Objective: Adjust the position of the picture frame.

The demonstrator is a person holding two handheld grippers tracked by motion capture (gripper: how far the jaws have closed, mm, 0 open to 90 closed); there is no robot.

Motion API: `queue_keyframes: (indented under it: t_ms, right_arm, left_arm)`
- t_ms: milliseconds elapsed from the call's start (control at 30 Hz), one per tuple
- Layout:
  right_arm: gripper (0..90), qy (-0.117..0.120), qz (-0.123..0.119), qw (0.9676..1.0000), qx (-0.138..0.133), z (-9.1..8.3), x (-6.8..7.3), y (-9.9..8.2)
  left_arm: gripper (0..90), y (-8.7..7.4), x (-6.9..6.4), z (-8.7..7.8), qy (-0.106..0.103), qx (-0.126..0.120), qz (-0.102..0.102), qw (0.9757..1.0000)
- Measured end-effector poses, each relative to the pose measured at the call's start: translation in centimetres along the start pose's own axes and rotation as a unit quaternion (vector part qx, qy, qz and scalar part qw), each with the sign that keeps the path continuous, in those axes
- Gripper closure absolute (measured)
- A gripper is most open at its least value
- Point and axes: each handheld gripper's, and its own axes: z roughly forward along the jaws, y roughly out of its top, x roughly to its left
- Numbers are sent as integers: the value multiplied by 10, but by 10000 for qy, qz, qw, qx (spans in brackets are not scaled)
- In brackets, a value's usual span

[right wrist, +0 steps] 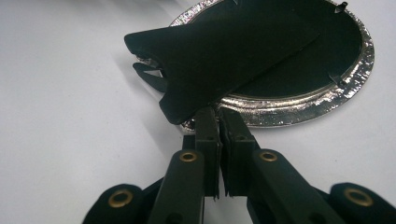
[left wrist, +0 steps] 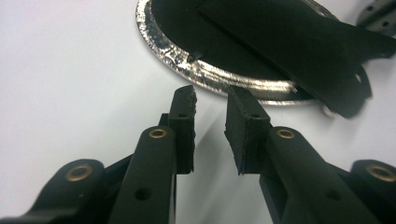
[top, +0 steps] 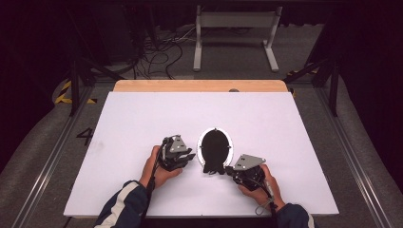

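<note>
An oval picture frame [top: 215, 145] lies face down on the white table [top: 142, 118], its silver rim [left wrist: 205, 74] [right wrist: 299, 102] around a black back. A black fold-out stand [top: 214, 166] [left wrist: 299, 42] [right wrist: 224, 51] lies across that back and sticks out past the near edge. My left gripper [top: 190, 156] [left wrist: 210, 95] is to the left of the frame, open by a narrow gap with nothing between its jaws, tips just short of the rim. My right gripper [top: 229, 168] [right wrist: 218, 112] is at the frame's near right edge, shut on the rim under the stand's flap.
The table top ends in a wooden strip [top: 199, 85] at the back. Beyond it on the floor are a grey metal stand [top: 235, 21] and loose cables [top: 161, 52]. Dark-sleeved forearms [top: 123, 204] come in from the near edge.
</note>
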Motion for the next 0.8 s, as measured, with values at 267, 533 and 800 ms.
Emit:
queue_keyframes:
  t_ms: [267, 533, 800]
  right_arm:
    - [857, 123, 32, 9999, 86, -3, -1, 0]
    - [829, 338, 168, 9992, 103, -10, -7, 2]
    - [808, 459, 218, 9987, -53, -19, -6, 9]
  left_arm:
    - [594, -12, 1, -33, 171, -229, 175, 9994]
    - [450, -38, 1, -69, 348, -530, 73, 9980]
    - [295, -72, 0, -88, 572, -483, -145, 9971]
